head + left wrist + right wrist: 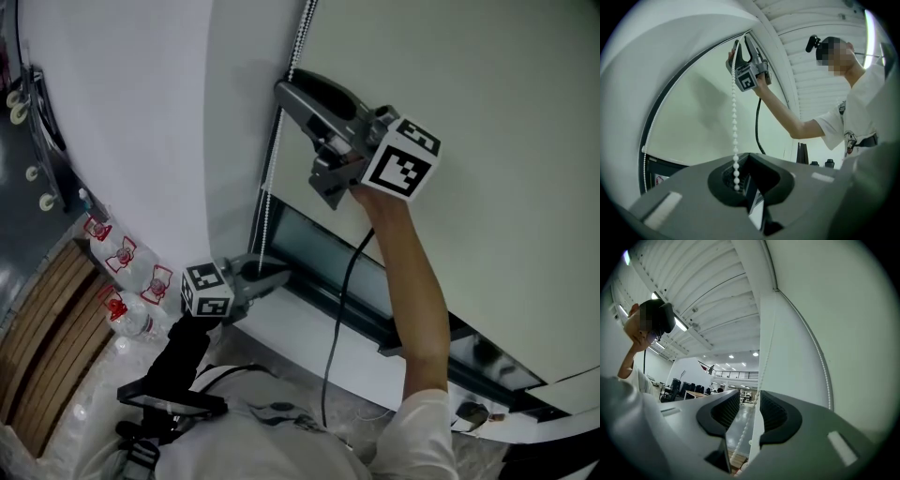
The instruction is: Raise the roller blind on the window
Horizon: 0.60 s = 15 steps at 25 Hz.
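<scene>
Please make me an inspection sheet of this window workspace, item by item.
surface: white sill under the window frame; nothing seen on it.
job's things: roller blind covers most of the window; bead chain hangs at its left edge.
clutter: water bottles on the floor.
grippers: left gripper shut on the bead chain; right gripper higher, open, chain between its jaws.
cables: black cable hangs from the right gripper.
surroundings: wooden slats at left.

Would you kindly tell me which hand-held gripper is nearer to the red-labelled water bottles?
Left. The left hand-held gripper is low, just beside the water bottles; the right hand-held gripper is high up the bead chain, well away.
</scene>
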Each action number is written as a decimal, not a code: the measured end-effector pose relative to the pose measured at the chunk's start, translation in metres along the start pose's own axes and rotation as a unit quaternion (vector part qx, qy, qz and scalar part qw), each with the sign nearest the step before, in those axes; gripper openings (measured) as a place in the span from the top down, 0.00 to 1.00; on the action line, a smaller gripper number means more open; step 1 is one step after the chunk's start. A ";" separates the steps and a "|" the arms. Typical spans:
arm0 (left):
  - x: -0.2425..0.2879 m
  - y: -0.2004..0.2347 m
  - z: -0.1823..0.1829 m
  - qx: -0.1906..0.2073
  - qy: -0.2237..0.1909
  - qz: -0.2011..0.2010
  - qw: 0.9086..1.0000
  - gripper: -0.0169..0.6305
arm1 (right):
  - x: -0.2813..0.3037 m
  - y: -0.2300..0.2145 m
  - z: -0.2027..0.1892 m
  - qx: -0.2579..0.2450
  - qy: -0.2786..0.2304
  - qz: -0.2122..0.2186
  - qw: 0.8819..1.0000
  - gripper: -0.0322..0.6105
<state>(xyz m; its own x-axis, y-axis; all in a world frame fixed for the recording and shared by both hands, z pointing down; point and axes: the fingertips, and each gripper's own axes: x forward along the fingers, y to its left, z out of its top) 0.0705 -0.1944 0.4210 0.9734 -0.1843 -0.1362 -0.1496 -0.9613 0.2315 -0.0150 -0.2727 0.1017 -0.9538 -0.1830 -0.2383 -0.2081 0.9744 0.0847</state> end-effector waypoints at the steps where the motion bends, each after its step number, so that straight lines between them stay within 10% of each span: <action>1: -0.001 0.000 -0.002 0.000 0.000 0.000 1.000 0.98 | 0.003 -0.001 0.005 -0.004 -0.004 -0.001 1.000 0.76; 15: -0.003 -0.002 -0.010 0.001 -0.001 0.001 1.000 0.98 | 0.003 0.005 0.041 -0.017 -0.034 -0.006 0.999 0.92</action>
<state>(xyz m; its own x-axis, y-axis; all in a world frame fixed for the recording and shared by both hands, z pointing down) 0.0697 -0.1897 0.4302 0.9729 -0.1857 -0.1378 -0.1511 -0.9616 0.2292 -0.0101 -0.2628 0.0613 -0.9344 -0.1846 -0.3046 -0.2282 0.9669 0.1140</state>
